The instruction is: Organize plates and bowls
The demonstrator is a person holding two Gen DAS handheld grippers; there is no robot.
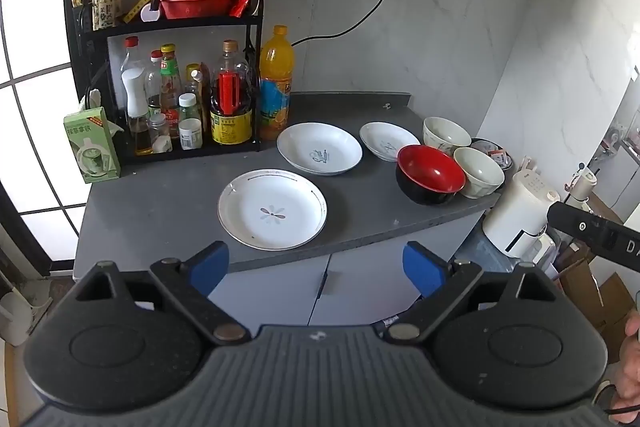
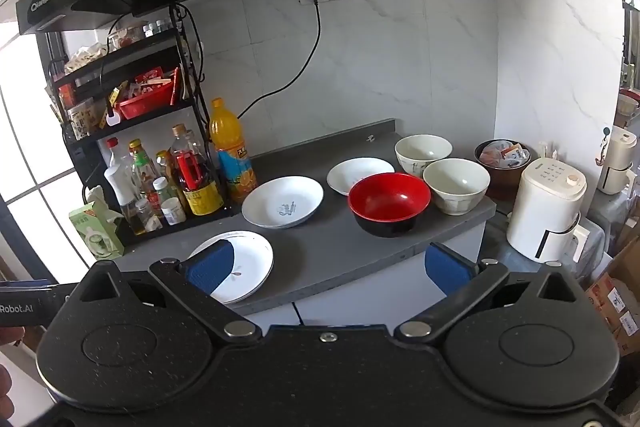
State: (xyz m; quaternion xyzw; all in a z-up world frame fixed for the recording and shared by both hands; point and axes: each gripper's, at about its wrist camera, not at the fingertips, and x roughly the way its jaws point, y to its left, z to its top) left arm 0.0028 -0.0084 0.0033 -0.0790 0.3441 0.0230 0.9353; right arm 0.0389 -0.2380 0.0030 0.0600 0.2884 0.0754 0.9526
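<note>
Both tongs are hanging back from the grey stone desk [image 1: 160,203], short of its front edge. The left tongs [image 1: 316,269] are standing spread wide with nothing between the blue pads, and the right tongs [image 2: 330,269] are likewise gaping and empty.

Three shallow white ceramic plates are lying apart on the desk: the flower-patterned white plate with a dark rim line [image 1: 272,209] nearest the front edge, the larger white plate with a blue drawing [image 1: 319,148] behind it, and the smaller white plate [image 1: 388,141] further right. Beside that one, the red-and-black lacquered round bowl [image 1: 430,174] is sitting close against two cream ceramic bowls [image 1: 478,171], one in front [image 2: 456,185] and one behind [image 2: 423,151].

All of these are looking stiff, glazed and slippery, and probably breakable if knocked or dropped. The plates are lying flat, so the only purchase is likely the raised rim, pinched top and underside near the front edge. The bowls are offering an upright wall; gripping over the lip, one pad inside and one outside, seems safest. The ceramic bowls are probably heavier than the red one, which may be light plastic.
</note>
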